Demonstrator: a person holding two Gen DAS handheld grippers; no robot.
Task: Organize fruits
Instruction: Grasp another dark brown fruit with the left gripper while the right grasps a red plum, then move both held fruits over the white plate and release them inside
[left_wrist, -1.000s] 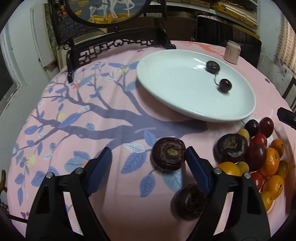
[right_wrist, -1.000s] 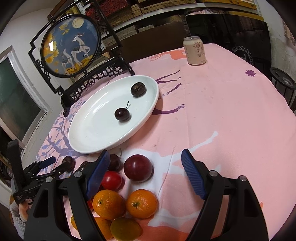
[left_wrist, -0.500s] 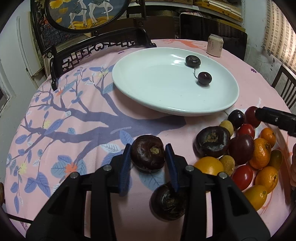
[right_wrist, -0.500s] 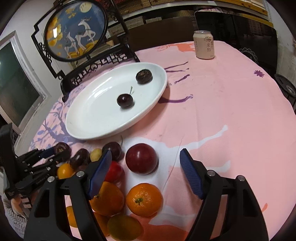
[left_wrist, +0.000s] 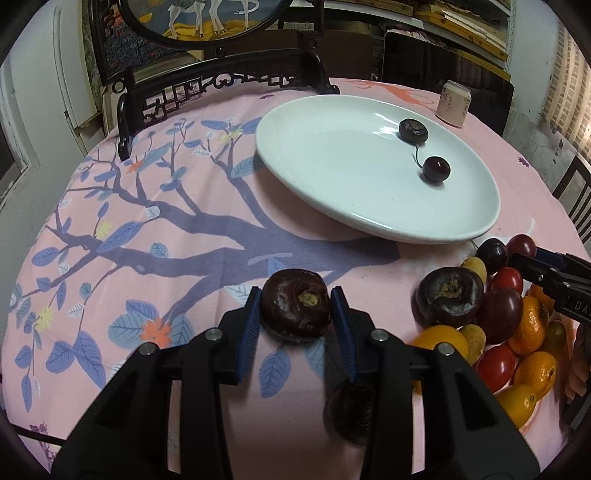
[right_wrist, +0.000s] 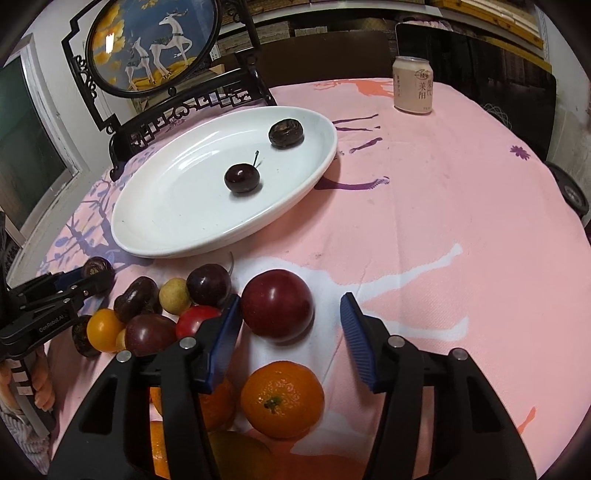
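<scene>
The left gripper (left_wrist: 294, 320) reached forward low over the tablecloth (left_wrist: 155, 229), its blue pads pinching a dark water chestnut (left_wrist: 295, 308) near the tabletop's front edge. A second earlier those pads had been spread wide around the same fruit; they had since closed and lifted it slightly. The right gripper (right_wrist: 288, 325) hovered with jaws spread around a red plum (right_wrist: 277, 302), nearer to it than before, its left pad just beside the plum. The white plate (left_wrist: 332, 177) held a cherry (left_wrist: 436, 168) and another chestnut (left_wrist: 413, 130).
</scene>
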